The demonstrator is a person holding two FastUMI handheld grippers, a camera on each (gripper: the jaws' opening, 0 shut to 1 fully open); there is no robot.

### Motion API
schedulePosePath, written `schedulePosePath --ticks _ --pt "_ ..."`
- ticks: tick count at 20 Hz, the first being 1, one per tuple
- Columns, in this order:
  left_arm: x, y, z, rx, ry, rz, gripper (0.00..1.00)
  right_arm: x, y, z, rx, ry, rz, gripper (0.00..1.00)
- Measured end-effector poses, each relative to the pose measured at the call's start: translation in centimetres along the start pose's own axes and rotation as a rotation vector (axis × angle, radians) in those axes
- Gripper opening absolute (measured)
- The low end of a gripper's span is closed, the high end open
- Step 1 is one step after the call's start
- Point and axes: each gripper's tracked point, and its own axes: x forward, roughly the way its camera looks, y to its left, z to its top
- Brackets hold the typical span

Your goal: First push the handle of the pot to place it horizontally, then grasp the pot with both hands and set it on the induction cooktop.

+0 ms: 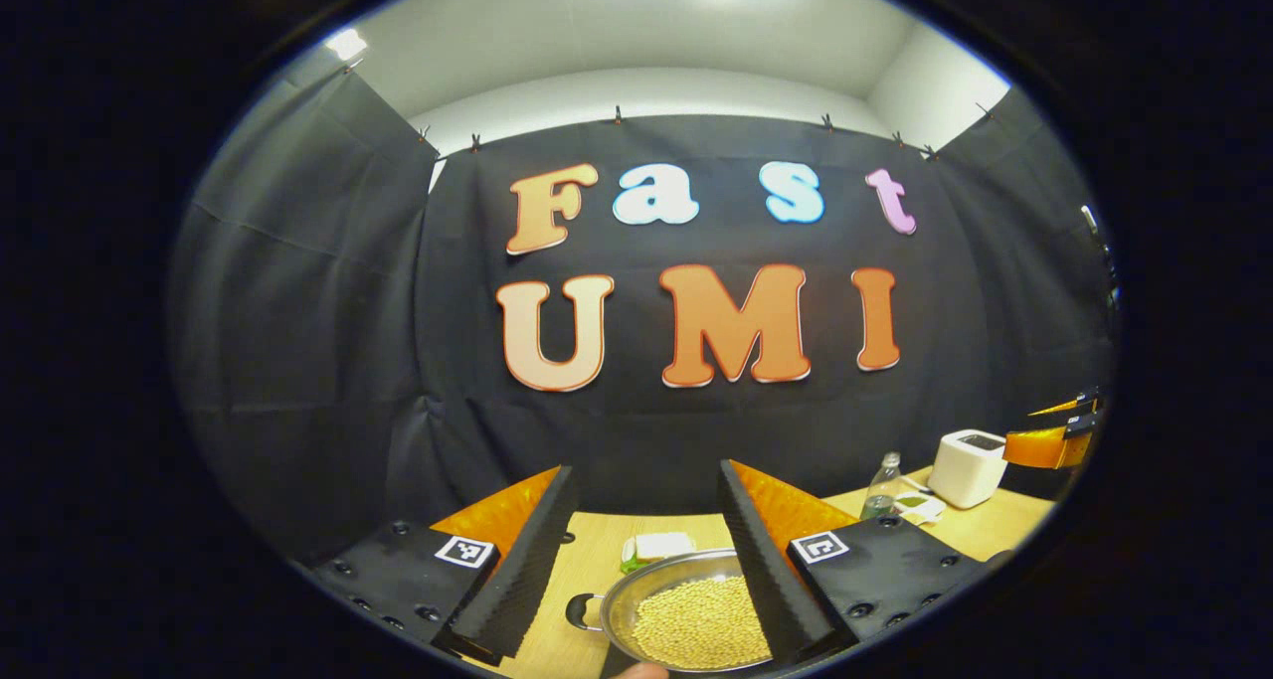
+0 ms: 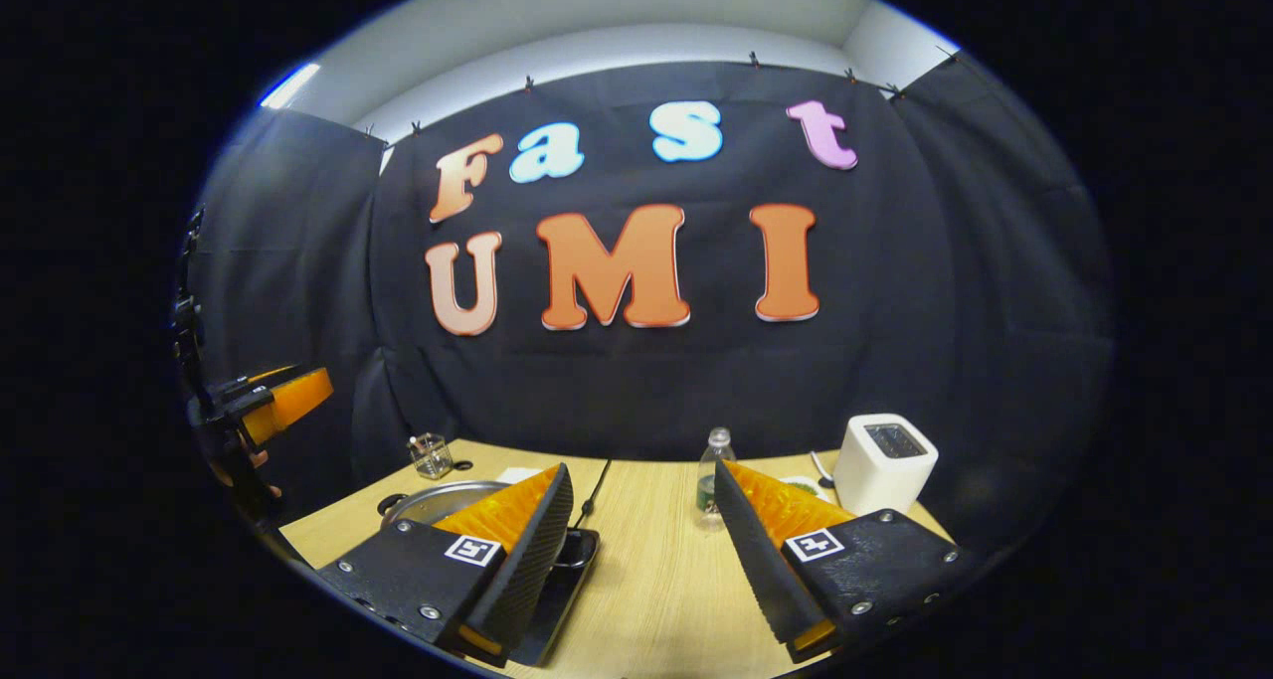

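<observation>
The pot [image 1: 696,614], a shallow metal pan full of pale beans, sits on the wooden tabletop [image 1: 587,570] near its front edge, one small loop handle [image 1: 582,611] pointing off to its side. In the right gripper view its rim [image 2: 438,500] shows beside a flat black slab, probably the induction cooktop [image 2: 562,585], so the carry looks short. Both tongs hang above the tabletop, likely poised before any push on the handle. The left tongs [image 1: 641,570] are wide open, holding and touching nothing, the pot lying between and below them. The right tongs [image 2: 641,550] are equally open and empty. A white toaster [image 2: 885,465] and a water bottle [image 2: 711,470] stand toward the far edge.
</observation>
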Motion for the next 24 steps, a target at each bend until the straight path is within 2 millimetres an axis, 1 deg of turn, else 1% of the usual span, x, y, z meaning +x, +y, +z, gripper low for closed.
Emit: schedulePosePath --ticks 2,3,5,6,7,8,9,11,13,14,15,16,17,18,19,20,22,23,24 --pt "-1.6 -1.2 2.5 -0.018 -0.036 -0.012 0.97 -2.3 -1.5 2.4 -0.021 -0.046 -0.022 0.89" --pt "-2.2 -1.4 3.8 -0.023 -0.054 -0.011 0.97 -3.7 -2.5 3.8 -0.023 -0.07 -0.026 0.89" --pt "-3.6 -1.9 6.2 -0.026 -0.082 0.001 0.96 -5.7 -4.3 5.3 -0.031 -0.097 -0.048 0.89" --pt "-4.3 -1.6 7.2 -0.025 -0.093 0.023 0.96 -6.5 -5.2 5.7 -0.039 -0.105 -0.061 0.9" --pt "-5.1 -1.6 8.2 -0.028 -0.109 0.036 0.98 -7.2 -5.9 6.3 -0.051 -0.119 -0.076 0.95" --pt "-5.5 -1.6 9.3 -0.034 -0.131 0.047 1.0 -8.6 -7.3 7.7 -0.064 -0.142 -0.077 0.92" --pt "-6.2 -1.7 10.4 -0.04 -0.154 0.052 1.0 -9.4 -7.6 8.6 -0.069 -0.157 -0.081 0.92" --pt "-7.9 -1.8 12.2 -0.048 -0.187 0.062 1.0 -9.8 -7.7 9.2 -0.073 -0.162 -0.091 0.92" --pt "-9.6 -2.1 13.4 -0.036 -0.204 0.069 0.99 -11.0 -8.3 10.6 -0.069 -0.187 -0.089 0.93" --pt "-10.5 -2.5 13.8 -0.024 -0.215 0.069 0.99 -11.6 -8.7 11.4 -0.069 -0.202 -0.091 0.97" --pt "-11.0 -2.9 14.3 -0.019 -0.232 0.07 0.99 -11.9 -9.1 11.7 -0.073 -0.213 -0.1 0.93" --pt "-11.6 -3.3 15.1 -0.027 -0.25 0.063 0.92 -12.4 -9.5 12.1 -0.078 -0.226 -0.11 0.93" --pt "-11.8 -4.0 15.6 -0.046 -0.261 0.045 0.99 -12.6 -9.6 12.5 -0.082 -0.24 -0.117 0.93" --pt "-11.8 -4.5 16.0 -0.064 -0.261 0.035 0.97 -12.7 -9.6 12.9 -0.083 -0.249 -0.114 0.97" --pt "-11.8 -4.2 16.1 -0.075 -0.257 0.036 0.95 -12.9 -9.4 13.2 -0.078 -0.25 -0.105 0.93" --pt "-11.7 -4.2 16.4 -0.084 -0.252 0.039 0.99 -13.3 -9.1 13.5 -0.069 -0.253 -0.092 0.93" --pt "-11.4 -4.4 16.6 -0.098 -0.238 0.045 0.99 -13.3 -9.4 15.2 -0.043 -0.297 -0.096 0.93" --pt "-11.3 -4.5 16.5 -0.102 -0.231 0.047 0.99 -13.2 -9.5 15.4 -0.049 -0.302 -0.098 0.93" --pt "-11.3 -4.4 16.5 -0.105 -0.226 0.053 0.99 -13.4 -9.5 15.4 -0.052 -0.297 -0.097 0.97"
